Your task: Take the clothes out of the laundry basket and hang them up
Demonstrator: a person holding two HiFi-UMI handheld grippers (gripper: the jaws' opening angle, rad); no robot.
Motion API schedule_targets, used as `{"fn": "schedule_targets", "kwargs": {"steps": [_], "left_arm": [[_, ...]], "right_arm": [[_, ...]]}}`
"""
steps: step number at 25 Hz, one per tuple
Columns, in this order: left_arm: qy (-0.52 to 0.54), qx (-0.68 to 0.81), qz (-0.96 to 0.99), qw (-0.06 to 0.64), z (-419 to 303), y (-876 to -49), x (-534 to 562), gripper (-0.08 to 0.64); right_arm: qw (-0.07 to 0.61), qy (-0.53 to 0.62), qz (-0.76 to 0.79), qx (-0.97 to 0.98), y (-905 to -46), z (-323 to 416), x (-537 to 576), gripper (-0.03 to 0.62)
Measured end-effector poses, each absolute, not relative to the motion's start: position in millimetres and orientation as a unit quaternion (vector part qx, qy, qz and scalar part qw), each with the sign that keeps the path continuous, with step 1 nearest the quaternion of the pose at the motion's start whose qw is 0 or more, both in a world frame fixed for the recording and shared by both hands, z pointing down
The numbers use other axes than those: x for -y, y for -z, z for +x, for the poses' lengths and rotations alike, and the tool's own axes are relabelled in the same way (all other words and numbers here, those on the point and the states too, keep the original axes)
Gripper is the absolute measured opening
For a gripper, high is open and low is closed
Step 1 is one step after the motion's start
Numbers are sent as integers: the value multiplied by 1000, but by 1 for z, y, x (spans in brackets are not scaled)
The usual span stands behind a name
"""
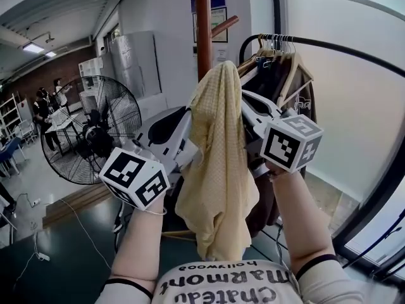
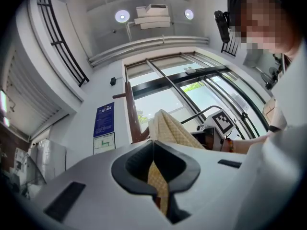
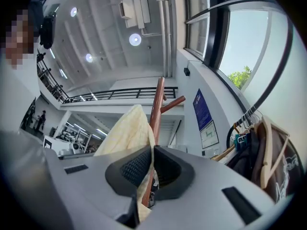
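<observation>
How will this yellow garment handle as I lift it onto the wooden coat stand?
Probably floppy: the yellow garment droops in loose folds below both grips. Likely light, since the left gripper and right gripper carry it by thin pinches. It may swing or snag near the coat stand.

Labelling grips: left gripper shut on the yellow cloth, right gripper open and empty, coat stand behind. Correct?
No: the right gripper view shows the right gripper also shut on the yellow cloth. Rest holds: left gripper shut on it, coat stand behind.
</observation>
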State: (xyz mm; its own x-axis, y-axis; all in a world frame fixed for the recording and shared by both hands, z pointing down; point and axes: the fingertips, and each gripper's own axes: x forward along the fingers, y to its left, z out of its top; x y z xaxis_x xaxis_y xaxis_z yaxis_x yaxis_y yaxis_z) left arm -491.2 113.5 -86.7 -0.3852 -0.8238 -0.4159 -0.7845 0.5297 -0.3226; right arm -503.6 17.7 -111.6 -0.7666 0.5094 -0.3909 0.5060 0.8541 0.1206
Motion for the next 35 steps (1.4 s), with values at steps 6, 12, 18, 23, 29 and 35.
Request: {"fn": "schedule_targets", "kwargs": {"steps": [6,12,18,23,29,35], "left_arm": [[-9,-825,-488,286,-482,73,-102,14],[-24,-817,-496,291,-480,68,-98,14],[-45,-794,-521,312,-474,62,-103,14],[-49,-785,-538,303,-471,44,-109,15],[-77,-791,-559,237,-479,5,-104,15],[-76,-794,-556,232,-471,-1,-105,14]], "right_arm": [[239,27,267,-933,108,-497,-23,38],[254,84,271,-925,105,-495,-23,38],[277,84,223,-931,100,-493,-16,40],[296,88,198,-930,88,-479,-13,41],[290,85,170,-938,70,-460,-9,41],[277,80,161,-944,59,-453,-8,41]]}}
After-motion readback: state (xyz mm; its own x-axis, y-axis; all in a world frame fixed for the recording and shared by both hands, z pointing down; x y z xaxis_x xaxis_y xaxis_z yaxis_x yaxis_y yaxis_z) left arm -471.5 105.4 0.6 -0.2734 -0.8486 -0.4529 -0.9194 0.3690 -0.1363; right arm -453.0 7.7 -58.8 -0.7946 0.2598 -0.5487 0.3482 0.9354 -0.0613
